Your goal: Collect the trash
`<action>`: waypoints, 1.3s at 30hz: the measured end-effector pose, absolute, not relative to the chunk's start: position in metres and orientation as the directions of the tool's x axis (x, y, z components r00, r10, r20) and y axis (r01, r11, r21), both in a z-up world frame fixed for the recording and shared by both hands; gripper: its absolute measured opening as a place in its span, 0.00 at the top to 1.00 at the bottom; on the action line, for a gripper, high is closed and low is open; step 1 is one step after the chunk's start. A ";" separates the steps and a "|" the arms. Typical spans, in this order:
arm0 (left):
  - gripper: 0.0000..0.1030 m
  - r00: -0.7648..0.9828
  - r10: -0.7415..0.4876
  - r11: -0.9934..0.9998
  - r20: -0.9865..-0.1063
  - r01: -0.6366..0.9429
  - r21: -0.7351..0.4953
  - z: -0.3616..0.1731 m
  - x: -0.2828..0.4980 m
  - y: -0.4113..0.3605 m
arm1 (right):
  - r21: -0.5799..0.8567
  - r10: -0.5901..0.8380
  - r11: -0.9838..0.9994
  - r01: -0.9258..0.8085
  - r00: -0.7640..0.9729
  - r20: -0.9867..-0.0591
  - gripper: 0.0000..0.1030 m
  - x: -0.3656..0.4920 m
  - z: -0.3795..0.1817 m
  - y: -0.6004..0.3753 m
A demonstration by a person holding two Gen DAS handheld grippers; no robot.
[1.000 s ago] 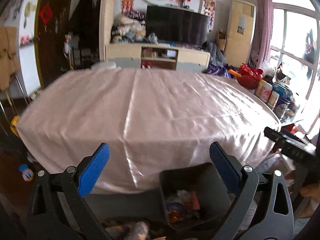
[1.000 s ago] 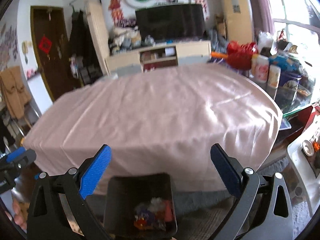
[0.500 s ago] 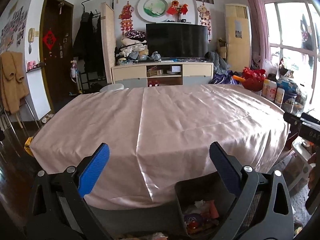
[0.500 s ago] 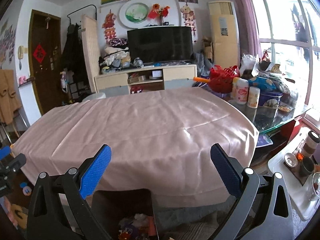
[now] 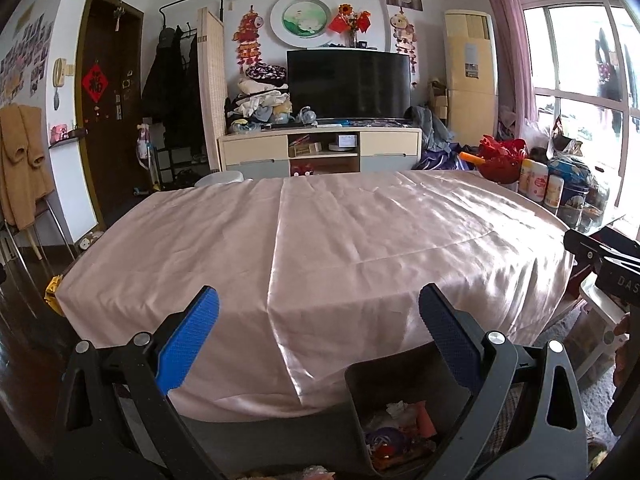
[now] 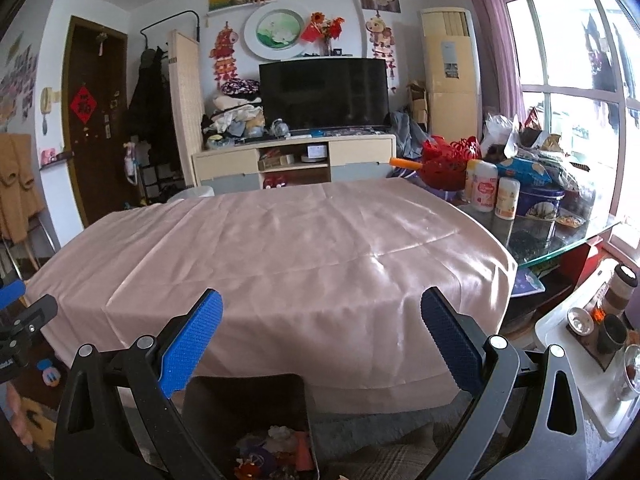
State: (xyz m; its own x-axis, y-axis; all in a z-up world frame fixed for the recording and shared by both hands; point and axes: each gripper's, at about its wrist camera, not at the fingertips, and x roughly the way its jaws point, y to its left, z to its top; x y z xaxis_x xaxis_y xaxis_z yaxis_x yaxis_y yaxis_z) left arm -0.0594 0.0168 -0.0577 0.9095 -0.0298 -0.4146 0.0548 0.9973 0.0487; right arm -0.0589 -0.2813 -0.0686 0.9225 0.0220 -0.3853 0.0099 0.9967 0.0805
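Both views have tilted up since the earlier frames: more wall and TV shows, less floor, and the bin sits lower in each pic. Blur is gone too.

Biggest thing: the worktop, covered w/ a pink satin cloth, bare across its whole cloth-covered top in both views. No wrappers or scraps seen on it. Right end past the cloth is glass, crowded w/ a red basket, tubs and a blue tin; those look like household goods, not trash, though I can't be sure.

Next, the bin, dark and square, on the floor just in front of the worktop's near edge. Trash lies inside it: bright wrappers, white crumpled bits. Left wrist view shows the same bin low right.

Left tool spread wide, nothing between its blue pads. Right tool likewise wide and empty.

Progress, my read: collecting looks done or v. nearly so. Trash is in the bin, cloth is clean, both tools free. What's left, if anything, is a check of floor and the glass end.

Room: plenty above the cloth, no obstacles. Near edge drops straight to the bin. Tight spots are the right side, w/ a tray of cups close by, and the cluttered glass corner.
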 end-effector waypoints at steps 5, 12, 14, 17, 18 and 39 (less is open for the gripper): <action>0.08 0.907 -0.027 0.997 -0.421 0.055 0.054 -0.059 -0.059 0.016 | 0.063 0.019 0.998 0.004 0.930 -0.368 0.03 -0.062 -0.068 -0.277; 0.08 0.905 -0.030 0.998 -0.425 0.052 0.040 -0.060 -0.057 0.018 | 0.073 0.029 0.997 -0.001 0.928 -0.372 0.03 -0.062 -0.069 -0.277; 0.08 0.903 -0.031 0.998 -0.428 0.051 0.037 -0.060 -0.057 0.019 | 0.074 0.029 0.997 -0.002 0.927 -0.374 0.03 -0.061 -0.069 -0.277; 0.08 0.904 -0.031 0.998 -0.426 0.052 0.039 -0.060 -0.057 0.019 | 0.074 0.031 0.997 -0.004 0.925 -0.378 0.03 -0.060 -0.070 -0.277; 0.08 0.904 -0.032 0.998 -0.427 0.053 0.037 -0.060 -0.057 0.019 | 0.074 0.031 0.997 -0.003 0.925 -0.378 0.03 -0.060 -0.070 -0.277; 0.08 0.904 -0.036 0.998 -0.425 0.052 0.027 -0.061 -0.057 0.019 | 0.074 0.048 0.997 -0.021 0.923 -0.381 0.03 -0.059 -0.067 -0.273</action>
